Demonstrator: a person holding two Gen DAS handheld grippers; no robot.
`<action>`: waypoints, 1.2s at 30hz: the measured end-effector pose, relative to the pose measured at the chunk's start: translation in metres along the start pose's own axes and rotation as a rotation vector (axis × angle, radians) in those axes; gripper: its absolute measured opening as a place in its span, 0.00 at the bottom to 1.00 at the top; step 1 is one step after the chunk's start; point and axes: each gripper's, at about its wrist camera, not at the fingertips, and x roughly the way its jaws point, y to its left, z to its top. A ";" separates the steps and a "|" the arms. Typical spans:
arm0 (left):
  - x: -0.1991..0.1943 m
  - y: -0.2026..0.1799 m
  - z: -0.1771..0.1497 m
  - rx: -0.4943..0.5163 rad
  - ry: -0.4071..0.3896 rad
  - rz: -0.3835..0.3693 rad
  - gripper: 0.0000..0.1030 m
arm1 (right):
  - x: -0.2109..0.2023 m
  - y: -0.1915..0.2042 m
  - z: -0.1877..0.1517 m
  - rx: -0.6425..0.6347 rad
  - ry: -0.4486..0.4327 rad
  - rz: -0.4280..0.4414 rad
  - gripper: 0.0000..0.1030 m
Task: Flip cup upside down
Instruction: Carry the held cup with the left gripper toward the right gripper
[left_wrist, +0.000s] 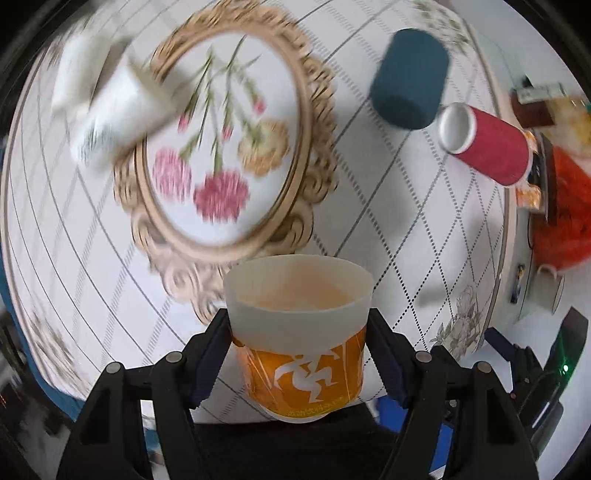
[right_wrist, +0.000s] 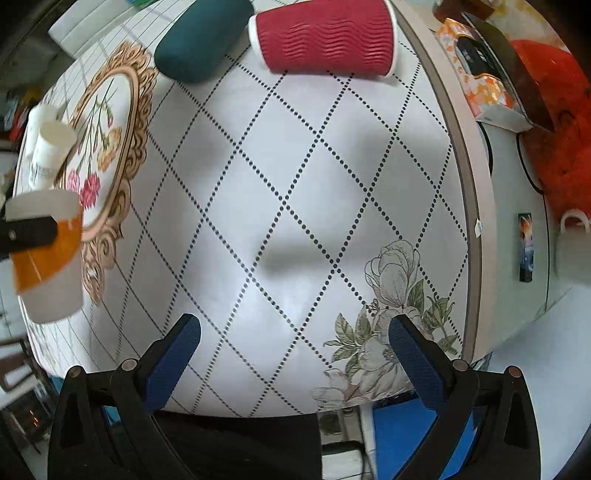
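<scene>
The left gripper (left_wrist: 299, 354) is clamped on the translucent cup with an orange label (left_wrist: 299, 332), mouth facing away, held above the round table (left_wrist: 424, 229). The right gripper (right_wrist: 295, 354) hangs with jaws apart over the diamond-patterned tablecloth (right_wrist: 295, 184). Farther off lie a framed flower motif (left_wrist: 221, 147), a teal cup (left_wrist: 410, 79) and a red ribbed cup (left_wrist: 487, 147); beyond the rim sits something orange (right_wrist: 561, 122).

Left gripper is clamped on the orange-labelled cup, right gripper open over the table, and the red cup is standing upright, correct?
Not quite: the red cup lies on its side, as the right wrist view shows. The left gripper does clamp the orange-labelled cup, and the right gripper is open over the table.
</scene>
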 end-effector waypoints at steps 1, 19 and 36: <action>0.007 0.002 -0.005 -0.034 0.001 -0.016 0.68 | 0.002 0.000 -0.002 -0.018 0.003 -0.002 1.00; 0.063 -0.027 -0.018 -0.050 -0.021 0.061 0.70 | 0.023 -0.009 0.001 -0.119 0.042 -0.037 1.00; 0.022 -0.010 -0.007 -0.027 -0.058 0.017 0.89 | 0.006 0.016 0.036 -0.079 0.024 0.005 1.00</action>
